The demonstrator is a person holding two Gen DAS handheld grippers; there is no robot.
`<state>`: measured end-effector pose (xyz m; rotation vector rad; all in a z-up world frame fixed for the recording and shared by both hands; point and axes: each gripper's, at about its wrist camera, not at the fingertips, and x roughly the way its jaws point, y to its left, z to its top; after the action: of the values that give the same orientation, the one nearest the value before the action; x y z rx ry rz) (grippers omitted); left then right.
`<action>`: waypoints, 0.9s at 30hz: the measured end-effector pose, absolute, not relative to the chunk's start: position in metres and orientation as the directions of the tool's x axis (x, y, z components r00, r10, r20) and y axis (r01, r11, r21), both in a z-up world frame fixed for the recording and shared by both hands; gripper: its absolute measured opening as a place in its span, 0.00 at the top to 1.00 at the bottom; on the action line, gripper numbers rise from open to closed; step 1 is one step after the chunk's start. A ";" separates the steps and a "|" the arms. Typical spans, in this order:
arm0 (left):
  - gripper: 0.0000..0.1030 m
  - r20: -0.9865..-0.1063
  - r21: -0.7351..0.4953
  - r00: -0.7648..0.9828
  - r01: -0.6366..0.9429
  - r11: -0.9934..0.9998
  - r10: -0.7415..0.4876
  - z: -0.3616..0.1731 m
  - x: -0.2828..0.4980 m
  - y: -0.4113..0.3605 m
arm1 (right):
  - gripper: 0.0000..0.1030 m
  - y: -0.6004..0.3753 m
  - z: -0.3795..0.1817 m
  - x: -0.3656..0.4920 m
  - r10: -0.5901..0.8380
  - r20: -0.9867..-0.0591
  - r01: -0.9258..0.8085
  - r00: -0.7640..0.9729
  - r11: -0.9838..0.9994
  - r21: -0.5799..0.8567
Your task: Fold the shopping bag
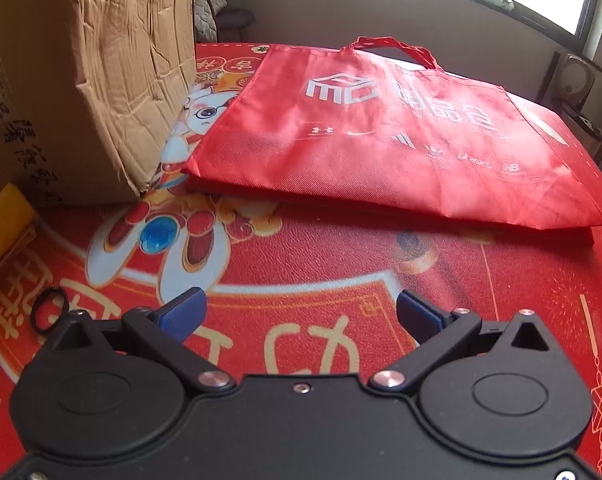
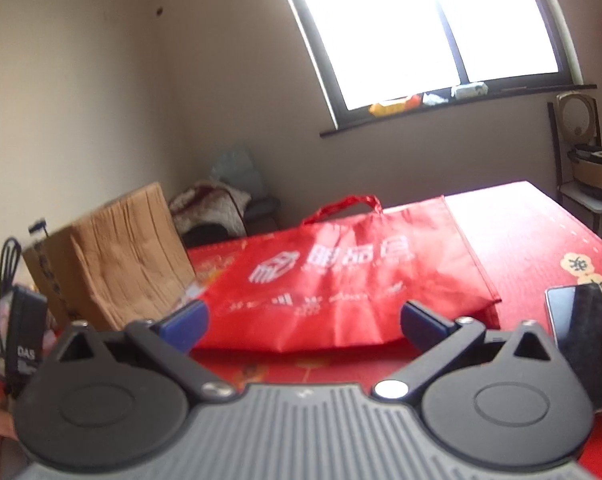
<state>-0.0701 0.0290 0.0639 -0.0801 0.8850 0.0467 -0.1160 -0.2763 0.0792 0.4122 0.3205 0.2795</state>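
Left wrist view: shopping bag (image 1: pixel 381 140) lies flat, spread full on table (image 1: pixel 341 264), beside cardboard box (image 1: pixel 81 80). Your left tool (image 1: pixel 301 312) and right tool (image 2: pixel 303 320) gape wide, empty. Fabric thin, limp, light; pinch near corner or side edge.

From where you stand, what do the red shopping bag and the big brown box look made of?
The red shopping bag looks like non-woven fabric, matte, with a fine dimpled weave and printed white logos. The brown box looks like corrugated cardboard, dull, heavily creased and dented.
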 end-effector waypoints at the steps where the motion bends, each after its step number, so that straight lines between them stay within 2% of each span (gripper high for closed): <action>1: 0.00 -0.775 -0.074 0.632 -0.084 0.994 -0.004 0.066 -0.067 0.034 | 0.01 -0.278 0.080 -0.116 0.337 -0.203 -0.220 0.919 0.867 0.447; 7: 0.00 -0.777 -0.184 0.628 -0.152 0.971 -0.049 0.072 -0.053 0.059 | 0.01 -0.285 0.080 -0.080 0.373 -0.089 -0.279 0.923 0.813 0.511; 9: 0.00 -0.767 -0.270 0.634 -0.179 0.946 -0.098 0.077 -0.049 0.070 | 0.01 -0.289 0.070 -0.069 0.379 -0.064 -0.292 0.923 0.800 0.524; 11: 0.00 -0.746 -0.339 0.650 -0.183 0.923 -0.145 0.083 -0.045 0.077 | 0.01 -0.296 0.056 -0.061 0.409 -0.074 -0.303 0.910 0.776 0.553; 15: 0.00 -0.747 -0.370 0.646 -0.204 0.906 -0.159 0.088 -0.031 0.084 | 0.01 -0.308 0.037 -0.049 0.504 -0.145 -0.304 0.852 0.701 0.645; 17: 0.00 -0.753 -0.412 0.632 -0.237 0.880 -0.183 0.084 -0.026 0.090 | 0.01 -0.312 0.033 -0.050 0.512 -0.138 -0.300 0.848 0.677 0.672; 20: 0.00 -0.726 -0.555 0.614 -0.261 0.790 -0.308 0.071 -0.017 0.104 | 0.01 -0.312 0.031 -0.052 0.538 -0.128 -0.313 0.833 0.649 0.693; 24: 0.00 -0.706 -0.631 0.598 -0.285 0.722 -0.381 0.059 -0.001 0.120 | 0.01 -0.308 0.033 -0.058 0.566 -0.103 -0.347 0.818 0.628 0.697; 27: 0.00 -0.721 -0.620 0.597 -0.329 0.712 -0.352 0.055 0.005 0.127 | 0.01 -0.307 0.034 -0.061 0.578 -0.096 -0.354 0.810 0.614 0.706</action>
<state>0.0051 0.1273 0.0552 -0.8106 0.9593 -0.0154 -0.0611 -0.3068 0.0340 0.7316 0.3314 0.5485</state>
